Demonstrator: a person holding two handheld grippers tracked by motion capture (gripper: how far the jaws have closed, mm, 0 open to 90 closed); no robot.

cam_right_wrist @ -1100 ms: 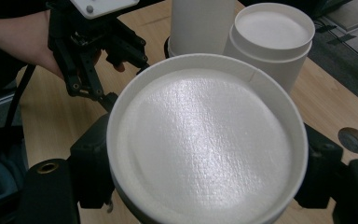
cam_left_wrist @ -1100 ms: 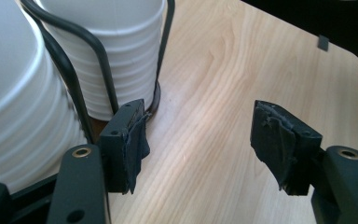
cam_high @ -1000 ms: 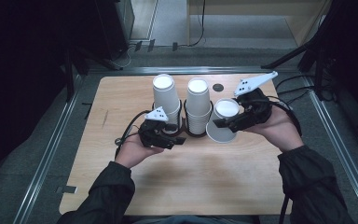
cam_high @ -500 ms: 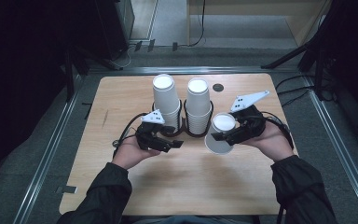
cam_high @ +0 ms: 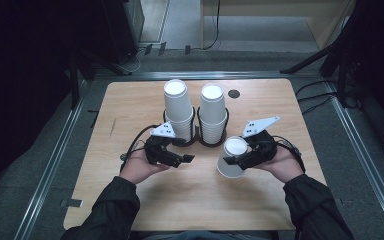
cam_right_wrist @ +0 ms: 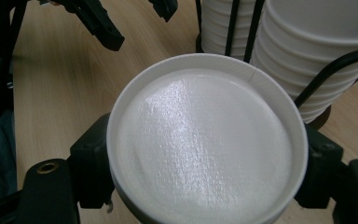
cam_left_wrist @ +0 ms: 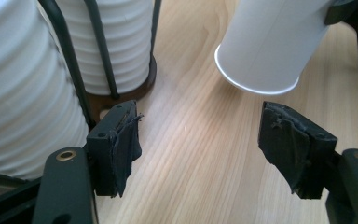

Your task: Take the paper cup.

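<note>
Two stacks of upside-down white paper cups, the left stack (cam_high: 176,106) and the right stack (cam_high: 213,112), stand in black wire holders (cam_high: 196,136) at mid-table. My right gripper (cam_high: 234,161) is shut on a single upside-down white cup (cam_high: 231,156), held tilted just over the wood in front of the right stack. In the right gripper view the cup's base (cam_right_wrist: 205,140) faces the camera, with a pad on either side of it. My left gripper (cam_high: 185,159) is open in front of the left stack. Its jaws have just been opening, with nothing between them (cam_left_wrist: 200,154). The held cup (cam_left_wrist: 270,42) hangs beyond them.
A small dark round hole (cam_high: 234,93) sits in the wooden table (cam_high: 130,105) behind the stacks. Cables trail from both grippers. Metal rails (cam_high: 55,160) run along the floor beside the table. Bare wood lies in front of both hands.
My right gripper has come down and toward the person with the cup, away from the top of the right stack. The left gripper has stayed in place, its jaws slightly wider.
</note>
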